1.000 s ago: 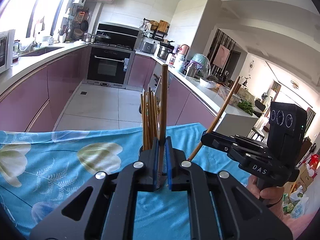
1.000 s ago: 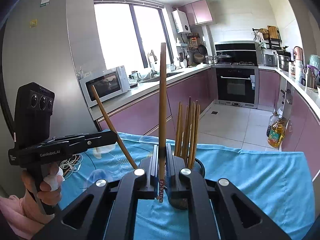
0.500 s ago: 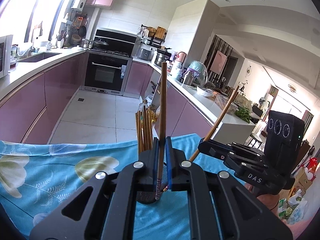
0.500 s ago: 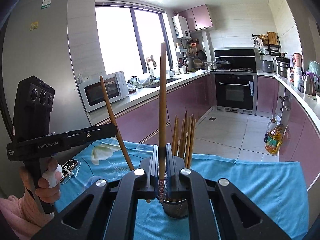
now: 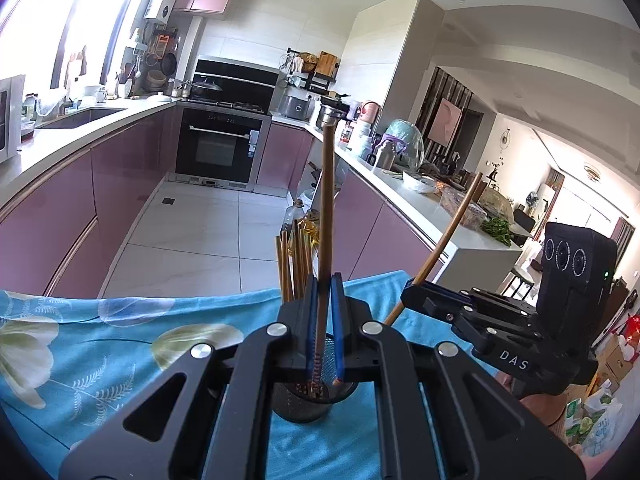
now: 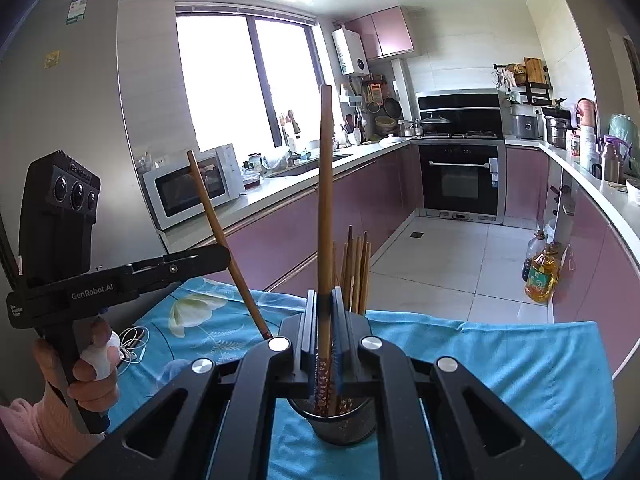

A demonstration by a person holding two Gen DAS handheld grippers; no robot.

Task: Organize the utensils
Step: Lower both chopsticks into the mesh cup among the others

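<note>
My left gripper is shut on a brown chopstick, held upright with its patterned tip just above the dark mesh holder. My right gripper is shut on another brown chopstick, upright, its tip at the holder's mouth. Several chopsticks stand in the holder. Each gripper shows in the other's view: the right gripper, the left gripper, each with its chopstick slanting.
The holder stands on a table with a blue floral cloth. White earphones lie on the cloth at the left. Purple kitchen cabinets, an oven and a tiled floor lie beyond the table edge.
Both grippers have risen and tilted over the holder, which now sits lower and closer under the jaws. Both chopsticks stay gripped.
</note>
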